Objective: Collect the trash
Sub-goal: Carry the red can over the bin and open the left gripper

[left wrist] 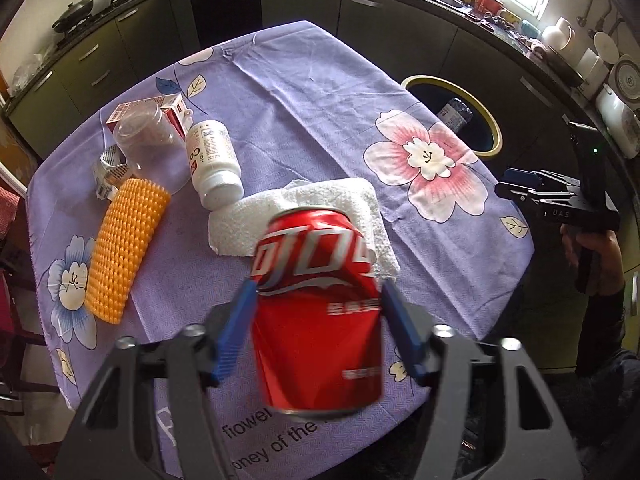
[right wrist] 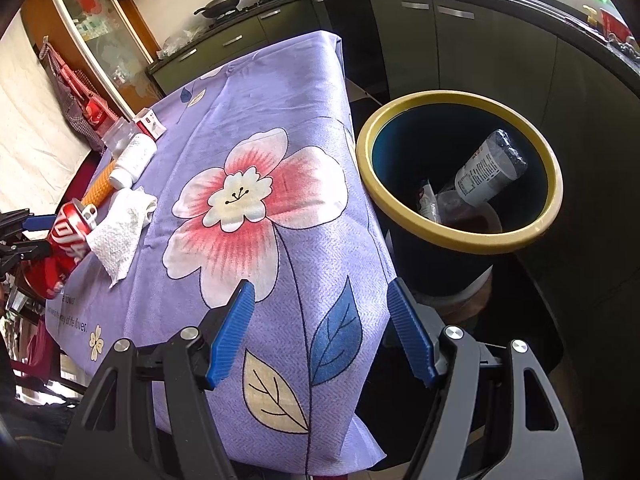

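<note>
My left claw (left wrist: 318,320) grips the can (left wrist: 316,312); the right claw (right wrist: 320,328) gapes empty. The bin (right wrist: 460,240) holds a bottle (right wrist: 490,168); towel (left wrist: 320,216), corn (left wrist: 124,248) and jar (left wrist: 214,164) beyond the can remain.

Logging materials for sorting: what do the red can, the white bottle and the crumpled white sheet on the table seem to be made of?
Red can: thin glossy printed metal, probably aluminium; its wall looks dented.
White bottle: opaque, smooth plastic with a printed label, lying on its side.
White sheet: soft matte paper towel, going by the embossed texture and crumpled folds.
</note>
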Demonstrator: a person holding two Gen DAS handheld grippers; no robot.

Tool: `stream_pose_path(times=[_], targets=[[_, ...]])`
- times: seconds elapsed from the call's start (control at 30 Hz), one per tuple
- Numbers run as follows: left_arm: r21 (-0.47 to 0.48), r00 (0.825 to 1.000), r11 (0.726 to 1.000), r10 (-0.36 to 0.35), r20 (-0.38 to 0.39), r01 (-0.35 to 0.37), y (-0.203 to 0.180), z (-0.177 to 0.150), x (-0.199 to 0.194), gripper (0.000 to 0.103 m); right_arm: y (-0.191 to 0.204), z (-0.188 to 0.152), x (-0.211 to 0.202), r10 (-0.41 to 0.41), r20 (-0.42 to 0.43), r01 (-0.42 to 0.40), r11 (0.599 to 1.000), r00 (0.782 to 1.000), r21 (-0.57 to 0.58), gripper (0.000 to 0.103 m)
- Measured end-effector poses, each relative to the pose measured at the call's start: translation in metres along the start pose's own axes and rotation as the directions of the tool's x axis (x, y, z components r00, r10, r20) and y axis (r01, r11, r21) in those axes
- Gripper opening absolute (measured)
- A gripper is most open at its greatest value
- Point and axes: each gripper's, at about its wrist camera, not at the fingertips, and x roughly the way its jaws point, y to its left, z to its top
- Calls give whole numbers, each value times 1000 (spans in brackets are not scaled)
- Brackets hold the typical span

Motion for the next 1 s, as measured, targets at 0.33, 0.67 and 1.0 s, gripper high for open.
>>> stream_pose_path(times=[0.33, 0.67, 1.0], targets=[[-30, 997, 999, 20, -80, -23, 9, 0, 23, 68, 1, 1, -1, 1, -10, -2, 1000, 1000, -9, 68], [-39, 967, 999, -2, -256, -8, 25, 8, 73, 69, 5, -1, 2, 6, -22, -6, 1000, 1000, -15, 68], [10, 975, 998, 61, -215, -60, 25, 7, 57, 67, -4, -2, 3, 5, -25, -5, 1000, 1000, 5, 68]])
